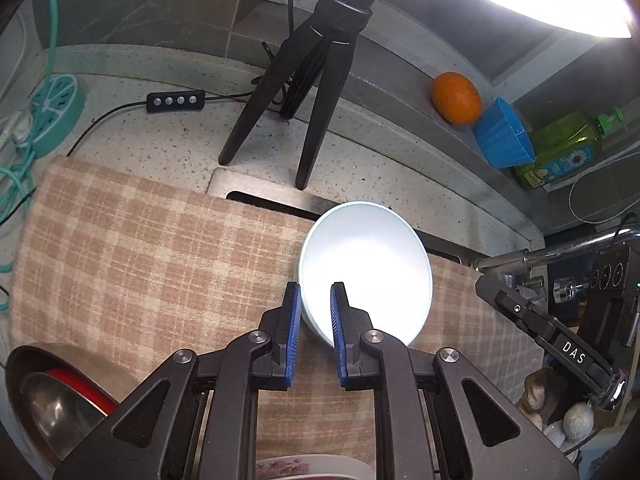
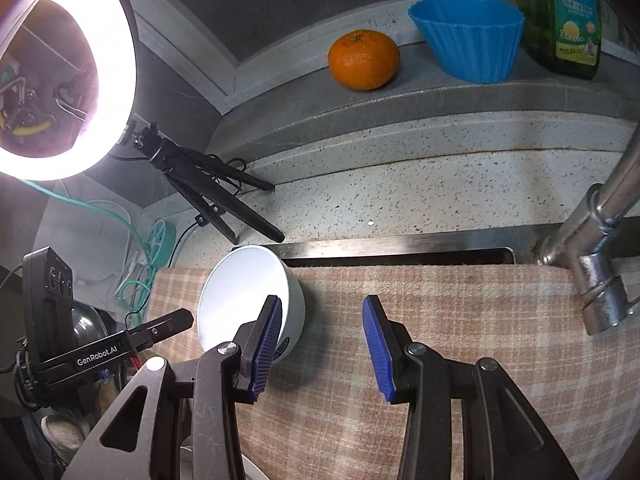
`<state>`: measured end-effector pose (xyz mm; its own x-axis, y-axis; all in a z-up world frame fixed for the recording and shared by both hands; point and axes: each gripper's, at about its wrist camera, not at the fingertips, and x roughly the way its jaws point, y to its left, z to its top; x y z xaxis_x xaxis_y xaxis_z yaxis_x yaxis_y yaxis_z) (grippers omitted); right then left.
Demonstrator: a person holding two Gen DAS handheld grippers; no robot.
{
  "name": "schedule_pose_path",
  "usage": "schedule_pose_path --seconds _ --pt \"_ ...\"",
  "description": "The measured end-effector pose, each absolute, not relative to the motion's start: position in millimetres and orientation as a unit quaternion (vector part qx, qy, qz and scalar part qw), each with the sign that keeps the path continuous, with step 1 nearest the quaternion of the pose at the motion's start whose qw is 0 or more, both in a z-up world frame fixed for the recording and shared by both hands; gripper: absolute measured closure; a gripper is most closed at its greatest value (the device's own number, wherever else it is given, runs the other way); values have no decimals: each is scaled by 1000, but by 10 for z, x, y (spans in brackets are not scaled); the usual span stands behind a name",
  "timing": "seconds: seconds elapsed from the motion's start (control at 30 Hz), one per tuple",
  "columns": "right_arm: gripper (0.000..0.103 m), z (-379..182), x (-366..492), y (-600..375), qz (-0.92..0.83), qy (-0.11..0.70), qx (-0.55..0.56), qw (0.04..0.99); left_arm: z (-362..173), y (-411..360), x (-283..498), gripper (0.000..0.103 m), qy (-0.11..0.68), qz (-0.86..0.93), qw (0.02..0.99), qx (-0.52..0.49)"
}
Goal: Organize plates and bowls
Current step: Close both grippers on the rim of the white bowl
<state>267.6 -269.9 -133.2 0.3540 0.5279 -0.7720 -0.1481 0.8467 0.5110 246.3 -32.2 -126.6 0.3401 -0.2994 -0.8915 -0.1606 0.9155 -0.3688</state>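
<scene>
Left claw [image 1: 315,312] pinches white bowl [image 1: 372,264] rim over checked cloth [image 1: 140,248]; right claw [image 2: 322,340] spread, empty; metal bowls [image 1: 48,392] at 8 o'clock remain unsorted

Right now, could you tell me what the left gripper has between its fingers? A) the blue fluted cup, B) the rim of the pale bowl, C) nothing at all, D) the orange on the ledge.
B: in the left wrist view the left gripper has its blue pads on either side of the rim of the pale bowl, which tilts above the checked cloth; the orange sits on the ledge.
</scene>
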Motion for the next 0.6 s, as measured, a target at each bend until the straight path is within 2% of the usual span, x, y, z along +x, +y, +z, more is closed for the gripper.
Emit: schedule_pose_path --seconds 0.3,0.43,0.6 --pt "65 -1521 2785 -2509 216 551 186 784 -1375 -355 2568 90 584 -36 788 -193" --pt "77 -1603 2843 -2474 217 562 205 771 -1387 -359 2593 90 584 -31 789 -190" --pt "83 -1669 2872 -2394 218 570 206 765 -1426 -343 2629 90 585 -29 787 -192"
